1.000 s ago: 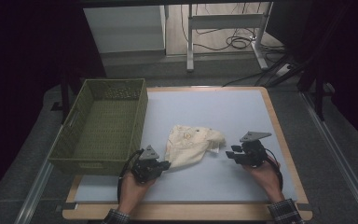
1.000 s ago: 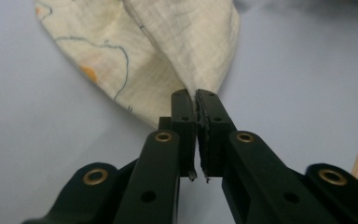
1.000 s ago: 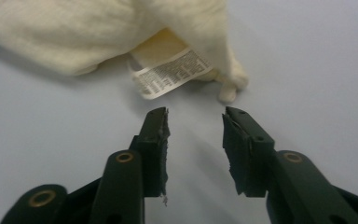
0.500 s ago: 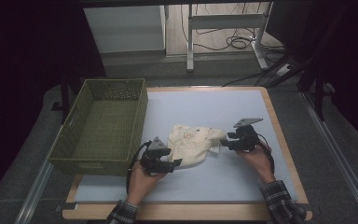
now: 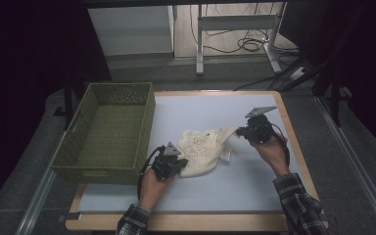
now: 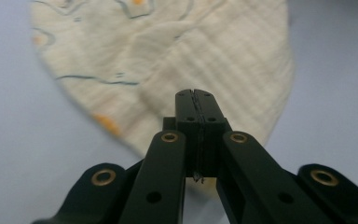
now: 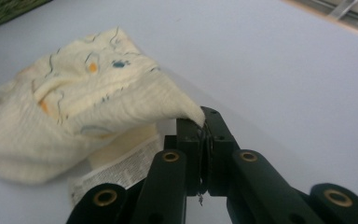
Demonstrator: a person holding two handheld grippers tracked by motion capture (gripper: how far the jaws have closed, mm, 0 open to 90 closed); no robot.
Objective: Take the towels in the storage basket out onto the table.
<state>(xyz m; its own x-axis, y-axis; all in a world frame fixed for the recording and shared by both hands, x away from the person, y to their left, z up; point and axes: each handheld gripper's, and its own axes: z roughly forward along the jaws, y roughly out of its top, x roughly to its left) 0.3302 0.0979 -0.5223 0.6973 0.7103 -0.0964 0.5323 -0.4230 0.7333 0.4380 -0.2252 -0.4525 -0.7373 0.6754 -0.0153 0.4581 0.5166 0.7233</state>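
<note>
On bare mat (image 5: 254,166), both claws (image 7: 204,122) (image 6: 196,100) just clamped onto cloth (image 5: 203,149) edges.

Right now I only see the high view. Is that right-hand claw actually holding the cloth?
Observer: Yes. In the right gripper view the right gripper has just closed its jaws on a pointed corner of the cloth.
Operator: And the other one?
Observer: The left gripper has also just closed, jaws together over the cloth's rounded edge; I cannot tell if fabric is caught.
Operator: Anything under the cloth?
Observer: A white printed label sticks out beneath it.
</note>
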